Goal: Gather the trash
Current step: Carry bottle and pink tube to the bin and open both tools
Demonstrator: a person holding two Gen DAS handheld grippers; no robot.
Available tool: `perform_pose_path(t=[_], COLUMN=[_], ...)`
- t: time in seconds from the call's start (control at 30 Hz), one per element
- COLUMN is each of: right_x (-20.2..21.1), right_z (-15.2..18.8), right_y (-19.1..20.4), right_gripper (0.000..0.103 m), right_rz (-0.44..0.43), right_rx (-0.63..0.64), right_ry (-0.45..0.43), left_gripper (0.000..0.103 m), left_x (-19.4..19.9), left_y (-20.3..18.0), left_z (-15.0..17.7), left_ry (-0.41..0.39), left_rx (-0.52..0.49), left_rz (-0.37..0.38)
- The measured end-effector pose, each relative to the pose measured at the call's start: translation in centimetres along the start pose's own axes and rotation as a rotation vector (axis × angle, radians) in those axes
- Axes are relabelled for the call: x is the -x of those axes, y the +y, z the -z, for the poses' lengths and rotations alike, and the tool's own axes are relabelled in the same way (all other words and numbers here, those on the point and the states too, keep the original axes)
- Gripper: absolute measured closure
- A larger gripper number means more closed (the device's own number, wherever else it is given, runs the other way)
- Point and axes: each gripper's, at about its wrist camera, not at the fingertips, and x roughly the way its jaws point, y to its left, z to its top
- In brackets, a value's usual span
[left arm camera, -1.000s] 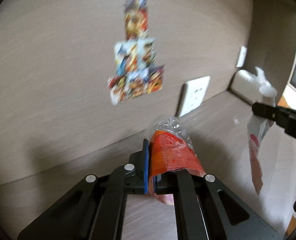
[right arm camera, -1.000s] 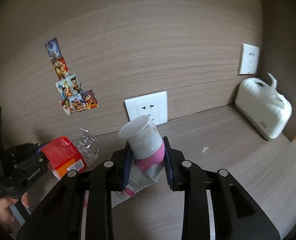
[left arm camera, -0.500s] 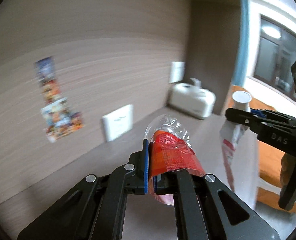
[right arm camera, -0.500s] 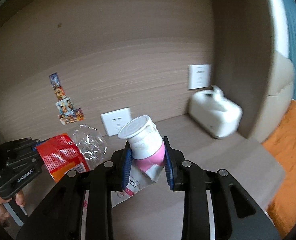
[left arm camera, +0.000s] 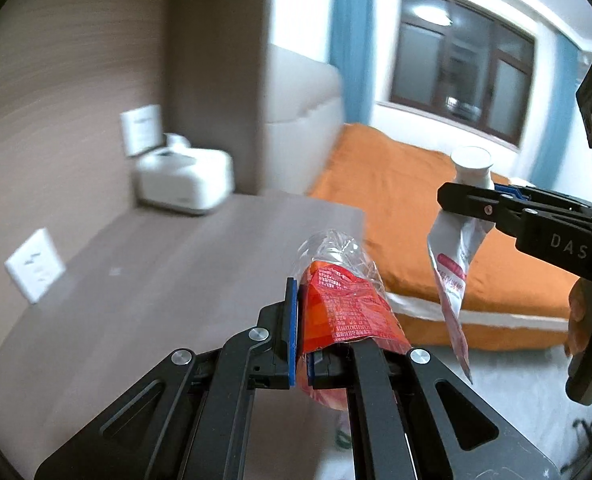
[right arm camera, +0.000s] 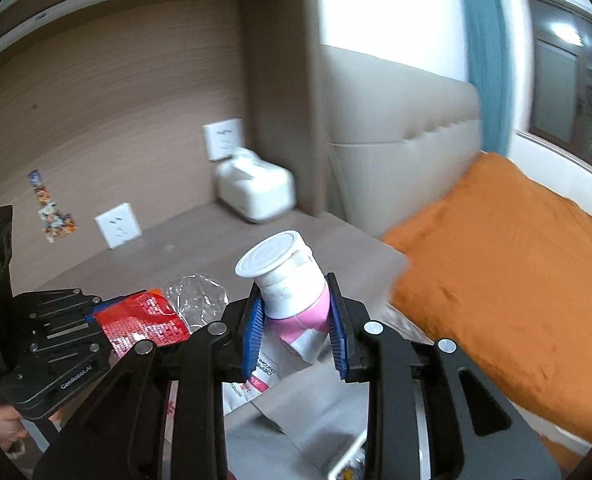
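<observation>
Two pieces of trash are in the air, one per hand. The left hand-held gripper [left arm camera: 302, 336] is clenched on a crumpled red-and-clear plastic snack wrapper [left arm camera: 344, 300], its blue pads pinching the printed red part near the lower end while the clear end sticks out forward past the fingertips. The right hand-held gripper [right arm camera: 296, 328] grips a squeezed white-and-pink toothpaste tube with a wide white cap [right arm camera: 284, 280], the pads clamped just under the cap on the stiff shoulder; the flattened tail hangs down below the fingers. Both items are held above the edge of the brown wood-grain bench [left arm camera: 136, 280], with the orange-covered bed [right arm camera: 516, 280] beyond.

By my judgement, the wrapper is nearly weightless, limp and slick, so it could slide out if the squeeze eases; a hold across a doubled fold, as now, looks safest. The tube seems light too, but its shoulder and cap are rigid, which makes that neck the firm place to grasp, whereas the soft tail would buckle. Neither looks fragile. No bin is clearly visible in either view.
</observation>
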Motion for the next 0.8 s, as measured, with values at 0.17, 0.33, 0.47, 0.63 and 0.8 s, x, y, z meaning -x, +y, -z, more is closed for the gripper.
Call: perform_pose_path(t=[0.17, 0.33, 0.47, 0.63, 0.8], right_x=[2.7, 4.2, 3.8, 1.8, -2.0], right_z=[2.8, 5.9, 9.0, 12.9, 17.5], right_y=[-5.0, -9.4, -12.6, -15.7, -18.1], right_gripper=[0.073, 0.073, 0.073, 0.073, 0.073], right_rz=[0.078, 0.148, 0.197, 0.235, 0.266], right_rx=[-0.06, -0.124, -0.18, -0.239, -0.271], right_ry=[0.019, 0.045, 0.08, 0.127, 0.191], left_gripper=[0.1, 0.1, 0.1, 0.1, 0.1], left_x=[-2.3, -5.2, -8.0, -12.4, -17.2], left_y=[-5.9, -10.5, -13.7, -16.5, -18.6], left_z=[0.6, 1.7, 3.4, 6.0, 9.5], left_ry=[0.045, 0.107, 0.166, 0.245, 0.315], left_rx=[-0.059, -0.119, -0.172, -0.235, -0.29], left_rz=[0.08, 0.157, 0.223, 0.283, 0.315])
